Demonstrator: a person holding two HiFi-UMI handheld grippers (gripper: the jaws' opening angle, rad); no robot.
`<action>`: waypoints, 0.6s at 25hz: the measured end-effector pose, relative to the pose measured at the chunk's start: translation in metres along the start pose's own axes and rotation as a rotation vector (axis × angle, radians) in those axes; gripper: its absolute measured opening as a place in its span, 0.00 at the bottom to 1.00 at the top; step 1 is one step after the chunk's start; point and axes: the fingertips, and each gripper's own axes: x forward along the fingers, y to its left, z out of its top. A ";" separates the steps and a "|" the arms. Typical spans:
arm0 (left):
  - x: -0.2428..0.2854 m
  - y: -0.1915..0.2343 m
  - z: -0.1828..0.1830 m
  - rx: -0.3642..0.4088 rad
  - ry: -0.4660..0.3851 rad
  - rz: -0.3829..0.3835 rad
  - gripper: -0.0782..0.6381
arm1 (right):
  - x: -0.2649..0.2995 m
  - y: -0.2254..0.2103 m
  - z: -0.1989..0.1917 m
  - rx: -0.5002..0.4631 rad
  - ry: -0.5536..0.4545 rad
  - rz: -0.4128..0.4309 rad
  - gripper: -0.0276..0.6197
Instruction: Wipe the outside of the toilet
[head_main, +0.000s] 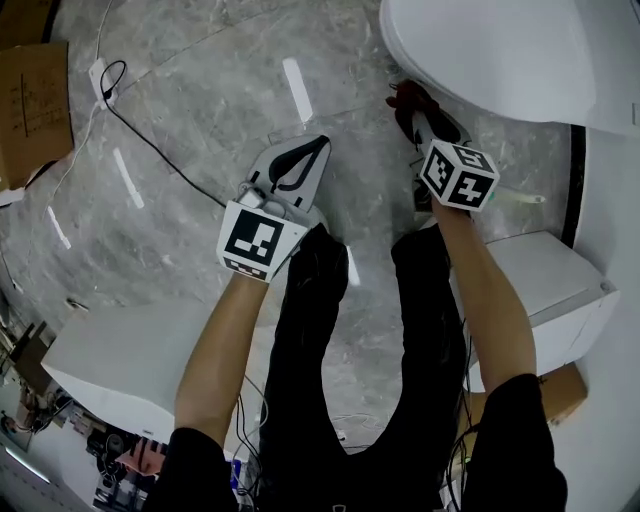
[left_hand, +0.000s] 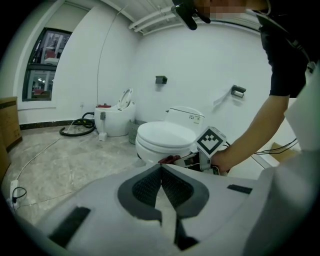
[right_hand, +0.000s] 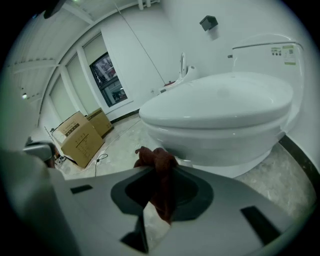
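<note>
Boxes (head_main: 35, 100), cardboard: 10 o'clock of head view, on grey marble floor (head_main: 200, 90). Cable (head_main: 150, 150), black: runs across floor from 10 o'clock toward centre.
Left gripper (head_main: 318, 148): centre of head view, held above floor, jaws pressed together with nothing between them, well apart from toilet.
Right gripper (head_main: 412, 108): 1 o'clock, jaws clamped on cloth (head_main: 405, 93), dark red, bunched above the jaw tips. Cloth sits just beside the bowl's lower outer wall; whether they touch cannot be told.
Toilet (head_main: 490, 50), white, lid down: 1 to 2 o'clock, top right corner. In right gripper view it fills 12 to 3 o'clock.
</note>
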 end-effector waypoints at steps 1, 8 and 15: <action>-0.005 0.007 -0.004 -0.005 0.002 0.006 0.12 | 0.009 0.006 0.003 0.008 -0.004 -0.007 0.16; -0.023 0.043 -0.027 -0.033 0.014 0.020 0.12 | 0.059 0.027 0.018 0.058 -0.062 -0.078 0.16; -0.017 0.049 -0.041 -0.034 0.025 -0.008 0.12 | 0.083 0.025 0.021 0.121 -0.137 -0.179 0.16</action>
